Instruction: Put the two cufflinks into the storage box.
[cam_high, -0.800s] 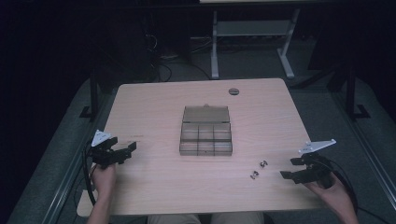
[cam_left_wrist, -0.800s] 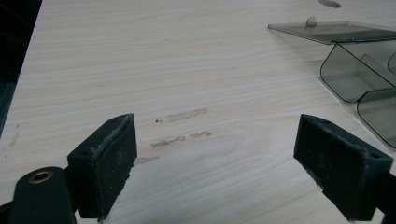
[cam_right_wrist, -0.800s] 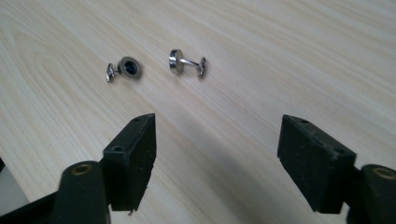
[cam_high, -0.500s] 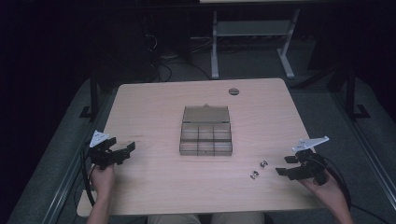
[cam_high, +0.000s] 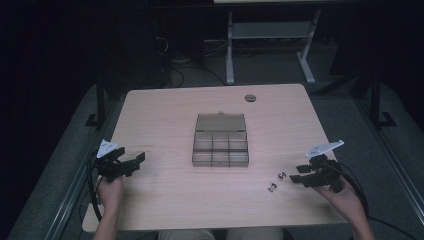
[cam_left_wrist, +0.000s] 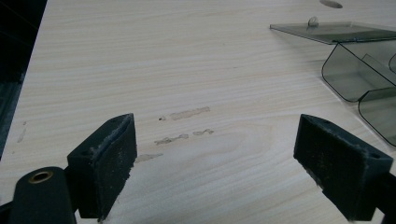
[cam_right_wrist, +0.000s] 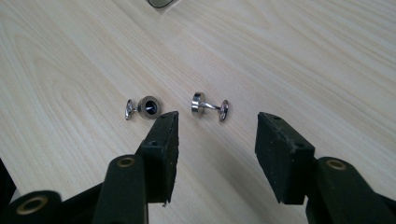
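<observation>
Landmark: compartment box (cam_high: 220, 146), smoked clear plastic, lid open, mid worktop (cam_high: 165, 115). No brand, label or writing legible on it.

My left claw (cam_high: 134, 164) well left of box, jaws spread, nothing between, over bare wood with faint scuff marks (cam_left_wrist: 184, 126).

My right claw (cam_high: 296, 177) right of box and nearer me, jaws released, empty.

Two metal cufflinks (cam_right_wrist: 209, 105) (cam_right_wrist: 144, 107) lying on worktop between box and right claw, close together, not touching. No engraving readable.
</observation>
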